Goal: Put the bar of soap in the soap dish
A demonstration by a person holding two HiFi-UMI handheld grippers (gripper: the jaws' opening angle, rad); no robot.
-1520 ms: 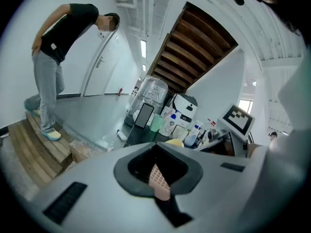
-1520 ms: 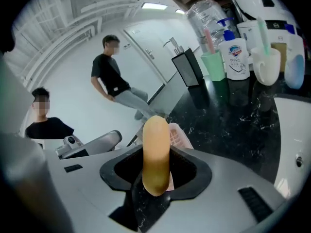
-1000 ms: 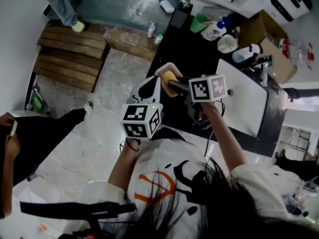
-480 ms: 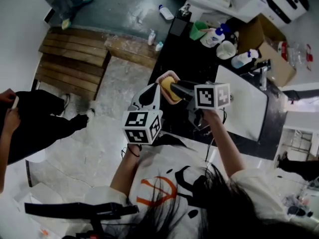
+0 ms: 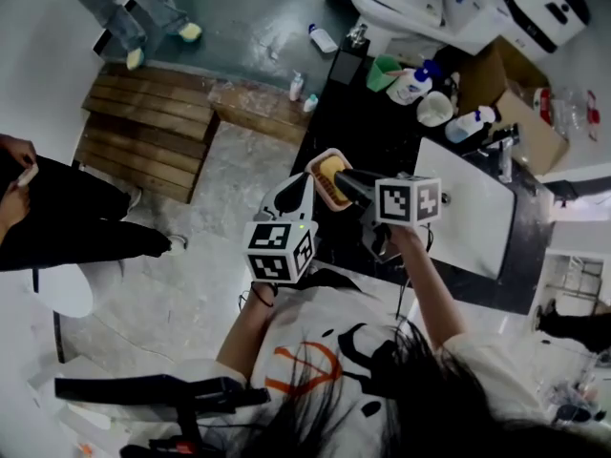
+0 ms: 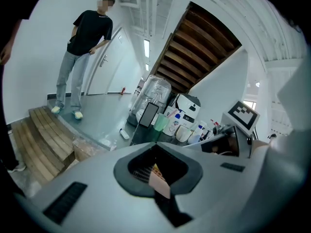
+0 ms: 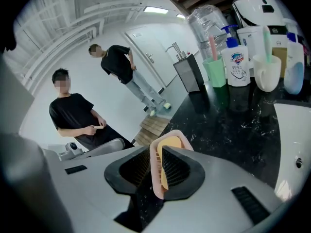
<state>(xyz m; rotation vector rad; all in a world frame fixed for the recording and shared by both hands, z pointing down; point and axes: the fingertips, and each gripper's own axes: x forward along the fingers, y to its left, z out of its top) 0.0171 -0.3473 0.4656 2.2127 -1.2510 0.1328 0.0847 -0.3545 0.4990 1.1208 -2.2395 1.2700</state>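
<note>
Yellow soap [image 5: 331, 168] was seated in the pink soap dish [image 5: 323, 195], held clear of the tabletop [image 5: 377, 122]. Rim was pinched by left tongs [image 5: 306, 185]; right tongs [image 5: 343, 180] had just been closed onto it, seemingly clamped. Only set-down was left.

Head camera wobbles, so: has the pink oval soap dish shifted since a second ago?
No: the pink oval soap dish keeps its spacing from the green cup.
</note>
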